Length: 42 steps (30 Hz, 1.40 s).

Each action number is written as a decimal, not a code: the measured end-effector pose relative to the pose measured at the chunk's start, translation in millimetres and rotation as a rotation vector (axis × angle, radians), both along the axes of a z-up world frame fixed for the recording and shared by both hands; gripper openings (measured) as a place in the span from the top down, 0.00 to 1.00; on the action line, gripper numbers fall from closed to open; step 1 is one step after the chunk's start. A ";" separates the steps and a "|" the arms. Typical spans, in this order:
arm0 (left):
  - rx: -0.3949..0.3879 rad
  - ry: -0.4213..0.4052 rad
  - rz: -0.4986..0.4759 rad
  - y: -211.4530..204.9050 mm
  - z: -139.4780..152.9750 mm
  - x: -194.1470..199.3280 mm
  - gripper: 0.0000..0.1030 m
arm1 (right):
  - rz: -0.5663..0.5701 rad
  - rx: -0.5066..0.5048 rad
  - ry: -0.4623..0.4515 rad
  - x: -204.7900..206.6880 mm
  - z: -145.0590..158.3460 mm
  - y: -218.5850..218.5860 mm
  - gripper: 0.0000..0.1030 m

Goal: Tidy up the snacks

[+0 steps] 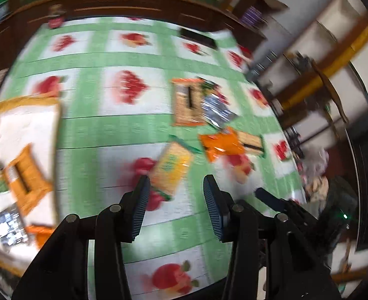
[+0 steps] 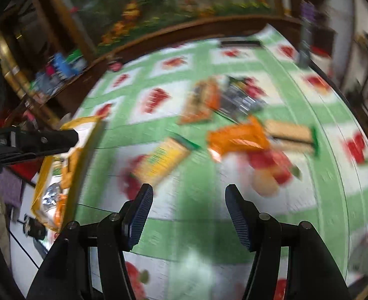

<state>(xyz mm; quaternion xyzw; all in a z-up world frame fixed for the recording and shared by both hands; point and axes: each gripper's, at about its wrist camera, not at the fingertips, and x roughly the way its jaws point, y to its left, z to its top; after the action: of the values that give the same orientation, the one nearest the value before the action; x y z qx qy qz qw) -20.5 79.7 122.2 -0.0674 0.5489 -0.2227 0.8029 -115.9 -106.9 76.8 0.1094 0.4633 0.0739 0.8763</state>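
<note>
Both views are motion-blurred. Several snack packs lie on a green-and-white fruit-print tablecloth (image 1: 124, 135): a yellow pack (image 1: 171, 167) (image 2: 161, 160), an orange pack (image 1: 220, 146) (image 2: 239, 137), a tan biscuit pack (image 1: 254, 142) (image 2: 291, 135), an orange-edged pack (image 1: 186, 102) (image 2: 201, 102) and a silver pack (image 1: 215, 110) (image 2: 239, 100). A yellow-rimmed white tray (image 1: 28, 125) (image 2: 91, 145) at the left holds several snacks. My left gripper (image 1: 175, 185) is open and empty, just short of the yellow pack. My right gripper (image 2: 189, 192) is open and empty above the cloth.
A red-lidded jar (image 1: 56, 17) and a dark flat object (image 1: 197, 37) sit near the table's far edge. A wooden ledge and a flower picture stand behind. Wooden furniture (image 1: 329, 80) stands at the right. The left gripper's arm (image 2: 33, 140) shows at the left of the right wrist view.
</note>
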 end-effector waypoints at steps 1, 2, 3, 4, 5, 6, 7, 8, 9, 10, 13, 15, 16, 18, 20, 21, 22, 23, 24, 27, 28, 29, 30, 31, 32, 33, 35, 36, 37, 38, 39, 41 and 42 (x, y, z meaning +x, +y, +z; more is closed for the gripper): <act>-0.001 0.006 -0.018 -6.5 -1.9 -0.5 0.59 | -0.017 0.008 0.007 -2.0 -2.2 -6.6 0.40; 0.001 0.012 -0.039 -13.0 -4.4 -2.7 0.59 | -0.038 0.020 0.016 -3.3 -5.0 -13.5 0.40; 0.002 0.013 -0.051 -15.1 -5.8 -3.9 0.59 | -0.049 0.030 0.024 -3.5 -6.4 -16.8 0.40; 0.005 0.013 -0.062 -16.5 -6.8 -5.9 0.59 | -0.056 0.039 0.030 -2.8 -8.6 -18.7 0.40; 0.007 0.012 -0.064 -15.6 -7.2 -7.2 0.59 | -0.061 0.051 0.037 -2.2 -10.5 -20.8 0.40; 0.006 0.012 -0.059 -13.1 -7.0 -7.4 0.59 | -0.063 0.066 0.047 -0.4 -13.3 -21.9 0.40; 0.002 0.014 -0.049 -7.5 -6.6 -8.4 0.59 | -0.064 0.080 0.056 0.2 -16.4 -23.5 0.40; -0.003 0.016 -0.033 -2.0 -6.7 -8.2 0.59 | -0.071 0.100 0.065 3.5 -19.5 -24.7 0.40; -0.006 0.018 -0.016 4.1 -6.9 -8.1 0.59 | -0.083 0.115 0.066 5.0 -20.4 -27.6 0.40; -0.006 0.019 0.010 12.2 -7.5 -8.1 0.59 | -0.098 0.134 0.063 8.4 -20.6 -32.2 0.40; -0.009 0.020 0.068 36.3 -11.8 -10.8 0.59 | -0.182 0.202 0.069 20.9 -26.5 -58.8 0.39; -0.013 0.032 0.101 50.0 -17.6 -13.8 0.59 | -0.233 0.237 0.084 33.7 -32.2 -75.9 0.38; -0.014 0.042 0.120 57.9 -22.0 -15.7 0.59 | -0.247 0.239 0.089 39.1 -33.5 -80.5 0.38; -0.013 0.055 0.144 68.2 -28.4 -17.9 0.59 | -0.278 0.231 0.091 52.3 -35.6 -89.1 0.38; -0.006 0.058 0.139 70.0 -31.6 -18.1 0.59 | -0.268 0.229 0.096 65.6 -37.9 -88.6 0.37; 0.003 0.056 0.129 68.4 -32.1 -17.8 0.59 | -0.250 0.215 0.110 74.6 -40.1 -85.2 0.37; 0.017 0.046 0.116 63.7 -32.6 -17.0 0.59 | -0.242 0.207 0.126 80.4 -42.5 -83.2 0.37; 0.029 0.037 0.104 59.1 -33.2 -16.0 0.59 | -0.233 0.222 0.146 84.0 -44.3 -80.0 0.37; 0.035 0.031 0.092 55.3 -33.9 -14.7 0.59 | -0.226 0.247 0.156 85.5 -45.9 -77.9 0.37; 0.038 0.021 0.053 38.9 -40.8 -5.5 0.59 | -0.204 0.298 0.203 92.8 -55.2 -66.0 0.37; 0.042 0.017 0.038 32.3 -43.6 -2.0 0.59 | -0.200 0.304 0.222 98.3 -59.9 -61.0 0.37; 0.049 0.011 0.021 24.8 -47.0 1.6 0.59 | -0.201 0.298 0.236 103.1 -63.1 -56.8 0.37; 0.054 0.008 0.009 19.7 -49.5 4.4 0.59 | -0.205 0.293 0.236 107.1 -64.0 -54.1 0.37; 0.057 0.007 -0.002 14.1 -52.8 7.6 0.59 | -0.206 0.277 0.223 111.6 -62.0 -51.2 0.37; 0.060 0.010 -0.015 8.5 -57.0 11.1 0.59 | -0.202 0.258 0.222 117.6 -61.5 -47.9 0.37; 0.066 0.013 -0.024 4.2 -60.3 14.1 0.59 | -0.199 0.240 0.218 124.5 -61.0 -44.9 0.37; 0.079 0.006 -0.054 -7.6 -66.5 20.0 0.60 | -0.199 0.206 0.216 135.2 -59.6 -40.9 0.37; 0.082 0.001 -0.066 -12.0 -68.6 21.4 0.60 | -0.194 0.190 0.218 140.9 -58.8 -37.7 0.37; 0.092 -0.004 -0.081 -18.3 -72.1 24.1 0.60 | -0.189 0.170 0.220 146.3 -58.8 -35.0 0.37; 0.098 -0.007 -0.091 -23.2 -75.1 26.2 0.60 | -0.191 0.146 0.223 150.9 -58.1 -31.1 0.37; 0.101 -0.008 -0.102 -27.7 -77.9 27.9 0.60 | -0.189 0.133 0.225 154.0 -57.9 -28.0 0.37; 0.108 -0.005 -0.122 -37.3 -86.5 31.8 0.60 | -0.171 0.074 0.221 159.2 -57.6 -19.2 0.37; 0.113 -0.016 -0.128 -40.4 -88.4 33.0 0.56 | -0.158 0.038 0.214 159.5 -57.5 -14.2 0.38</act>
<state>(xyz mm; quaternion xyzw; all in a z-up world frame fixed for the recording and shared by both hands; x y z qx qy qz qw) 12.5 39.3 33.8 0.0149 0.5573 -0.2427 0.7939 43.6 -121.1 19.3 0.1696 0.5427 0.0012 0.8226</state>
